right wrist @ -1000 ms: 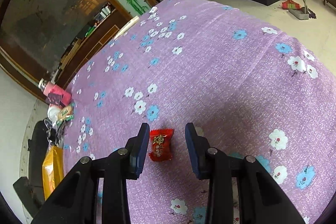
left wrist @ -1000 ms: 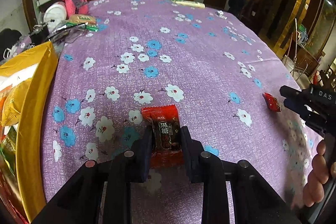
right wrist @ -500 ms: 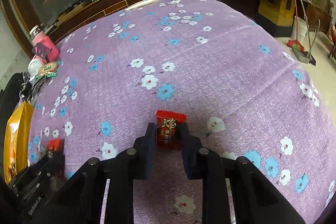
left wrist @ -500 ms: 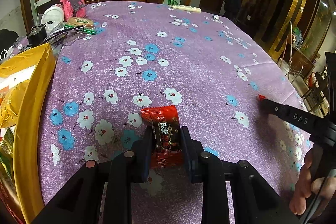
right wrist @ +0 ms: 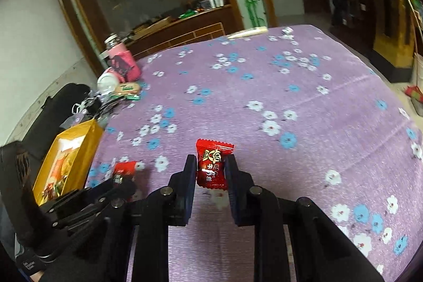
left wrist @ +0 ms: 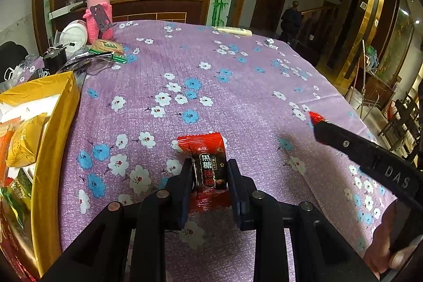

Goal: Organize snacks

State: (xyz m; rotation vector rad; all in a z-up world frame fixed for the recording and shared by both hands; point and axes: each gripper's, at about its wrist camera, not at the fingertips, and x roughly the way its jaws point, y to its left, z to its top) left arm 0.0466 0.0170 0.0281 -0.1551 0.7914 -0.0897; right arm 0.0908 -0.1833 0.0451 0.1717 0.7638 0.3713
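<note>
While both grippers were held over the purple flowered tablecloth (left wrist: 238,86), each was found clamped on a wrapped sweet. The left gripper (left wrist: 210,177) was pinching a red and black sweet (left wrist: 208,163) between its fingers, and that grip looked unchanged from a second before, with the wrapper in the same place between the pads. In the left wrist view the cloth had shifted only slightly.

The larger change was recorded on the right. A second before, the right gripper (right wrist: 211,168) had stood spread, with the small red sweet (right wrist: 212,163) lying loose on the cloth between its fingers. Its jaws had since been closing, and the sweet was now pinched between the pads, upright, its crimped top edge showing above the fingertips. The sweet appeared lifted clear of the cloth, though contact at its lower edge could not be ruled out. The right wrist view had also turned: the table edge was no longer slanted steeply, and the yellow bag (right wrist: 71,155) of snacks had come into fuller view at the left.

In the left wrist view the right gripper was seen from the side at the right edge, a tip of red wrapper showing past its fingers, where earlier that sweet had lain apart from it on the cloth. The yellow bag stood open at the left edge of the table, well apart from both held sweets. A pink bottle (left wrist: 99,15) stood at the far left corner.
</note>
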